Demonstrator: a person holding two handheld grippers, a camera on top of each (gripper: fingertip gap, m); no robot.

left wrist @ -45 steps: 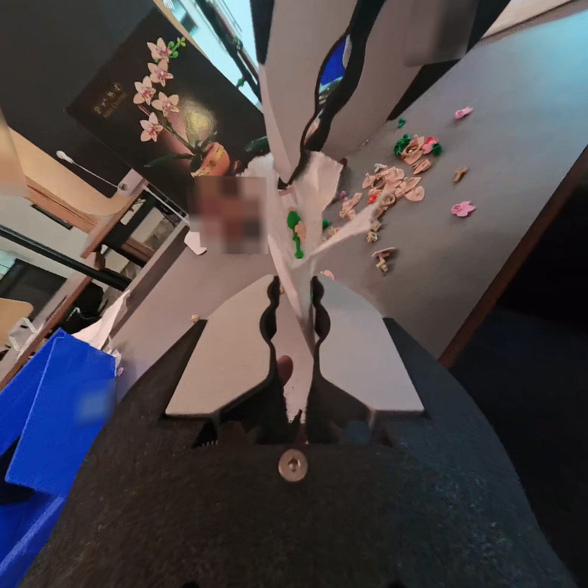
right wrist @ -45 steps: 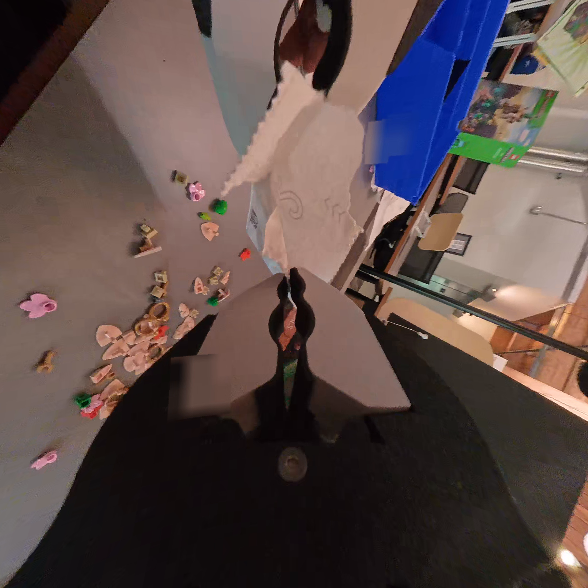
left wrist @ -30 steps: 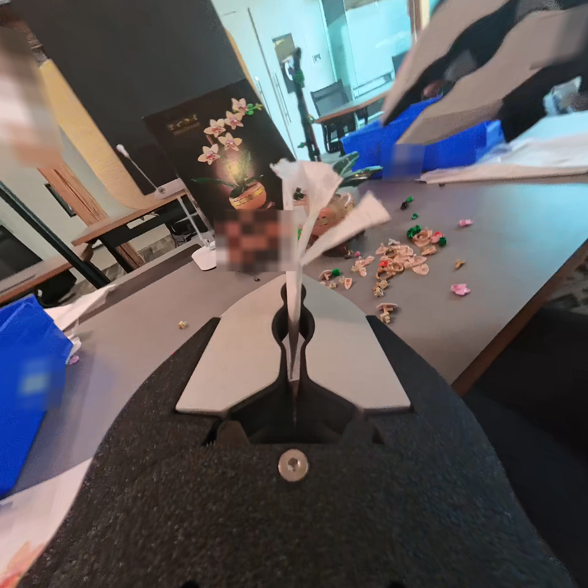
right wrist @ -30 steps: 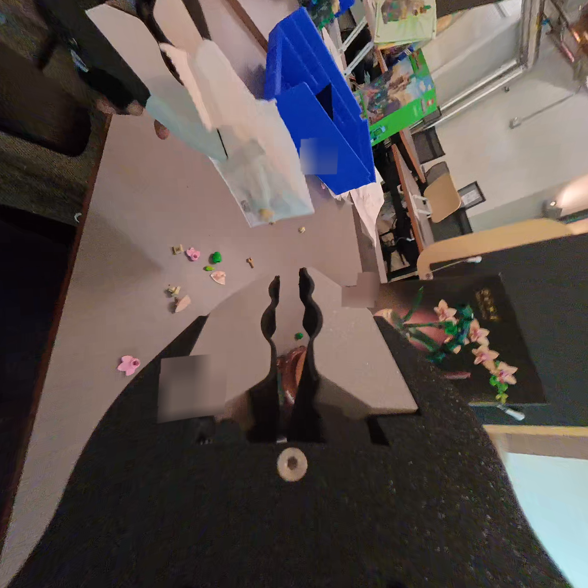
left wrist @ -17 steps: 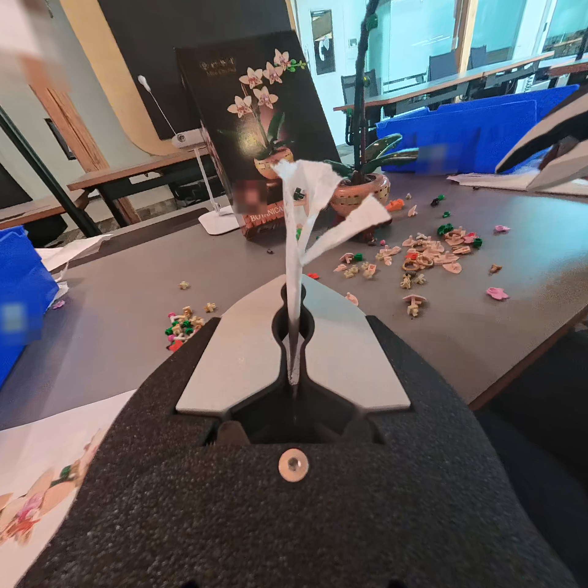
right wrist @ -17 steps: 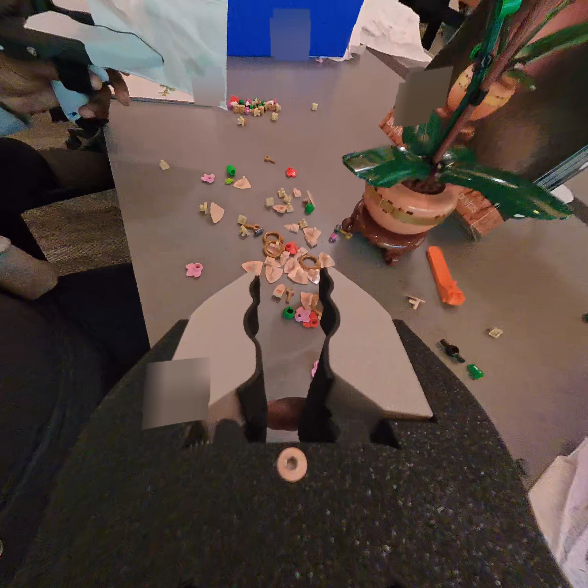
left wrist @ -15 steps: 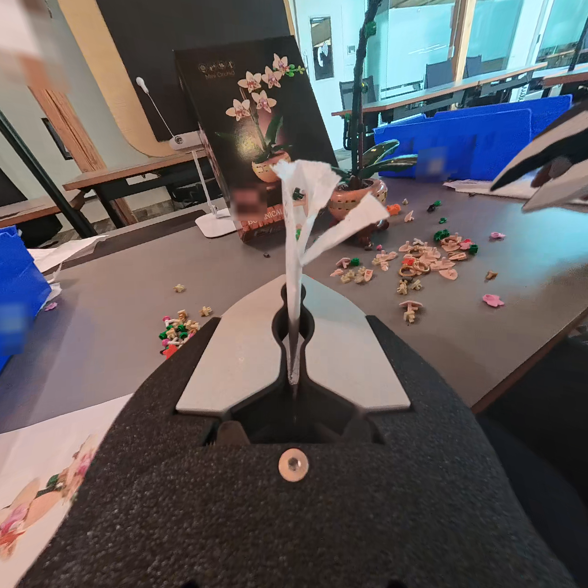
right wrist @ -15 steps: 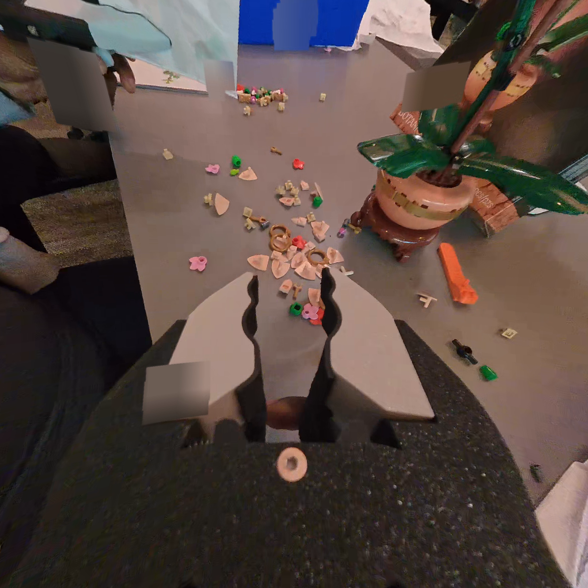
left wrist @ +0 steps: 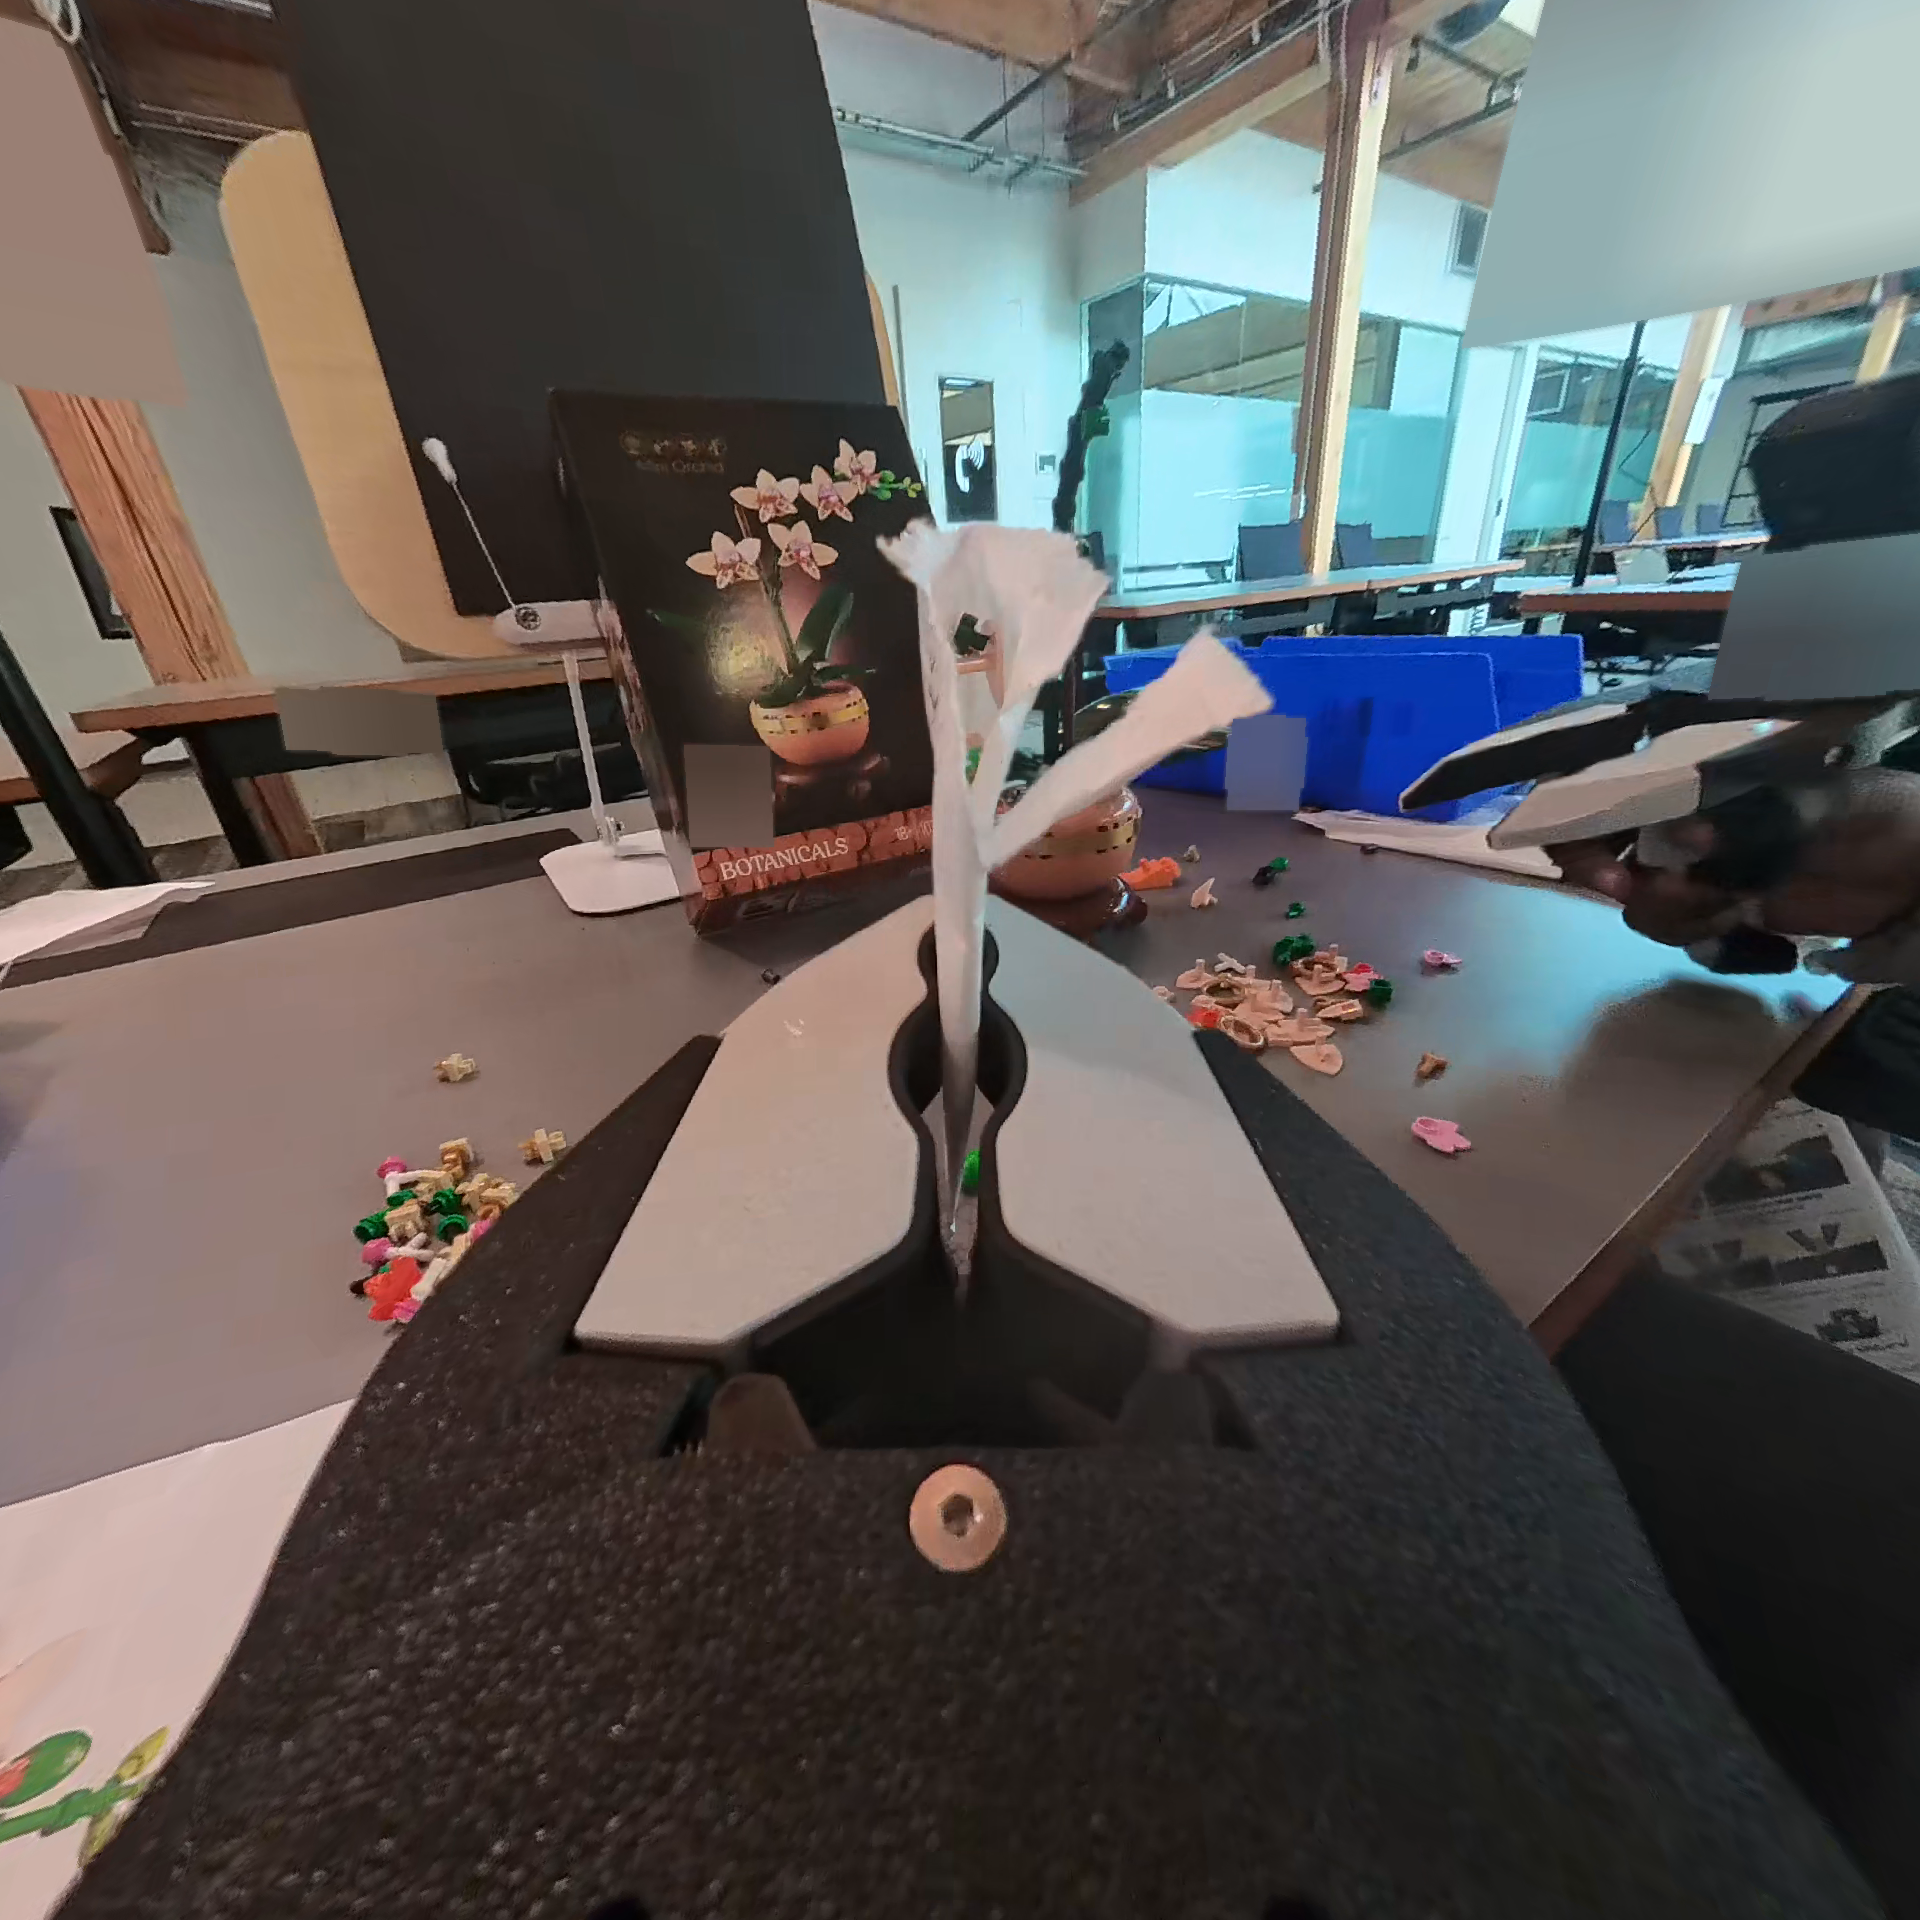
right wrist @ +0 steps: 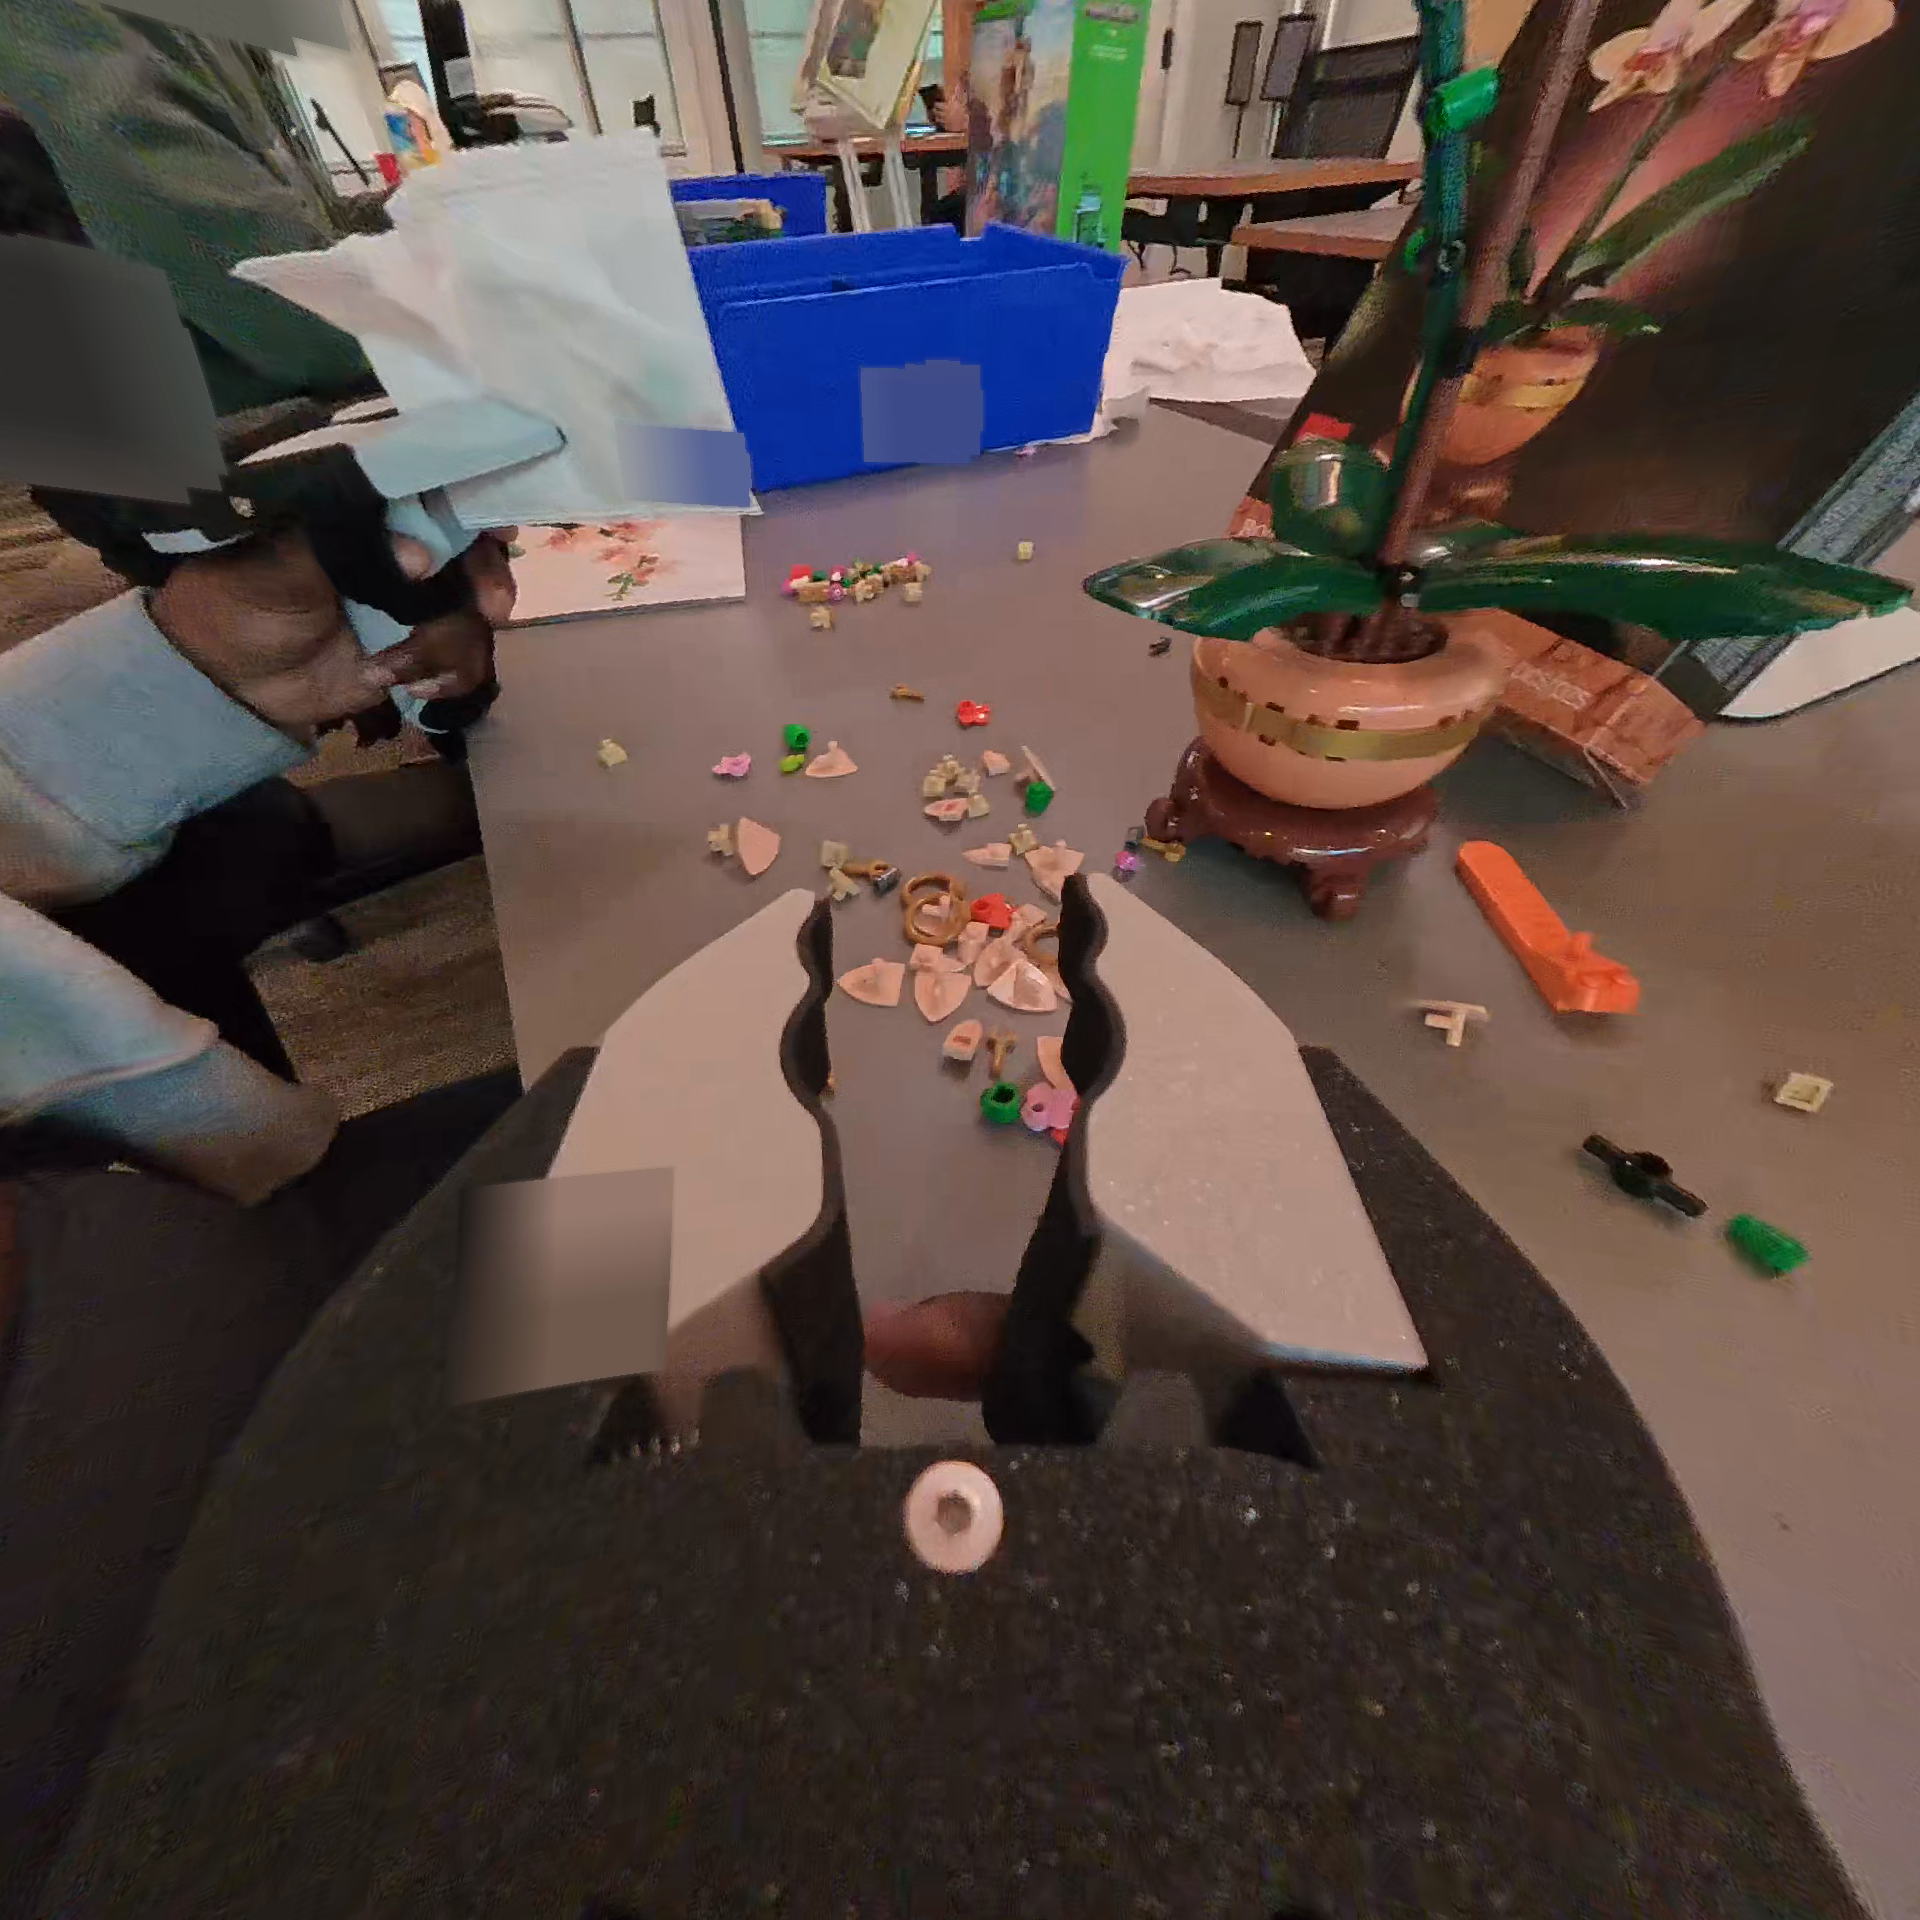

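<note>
My left gripper (left wrist: 958, 940) is shut on a torn white paper bag (left wrist: 977, 748) that sticks up from between its fingers above the grey table (left wrist: 260, 1018). The bag also shows in the right wrist view (right wrist: 540, 332), held at the far left. My right gripper (right wrist: 940, 914) is open and empty, low over a scatter of tan, pink, red and green toy-brick pieces (right wrist: 971, 956). It also shows at the right of the left wrist view (left wrist: 1621, 769). A brick-built pot with green leaves (right wrist: 1340, 707) stands to its right.
A second small pile of pieces (left wrist: 431, 1216) lies at the left. A dark orchid-picture box (left wrist: 748, 665) stands at the back. Blue bins (right wrist: 904, 343), an orange tool (right wrist: 1538, 940), a printed booklet (right wrist: 634, 561) and the table's near edge (left wrist: 1704, 1164) are about.
The right gripper let go of the bag, opened, and swung down over the scattered pieces. The left gripper levelled out, still holding the bag.
</note>
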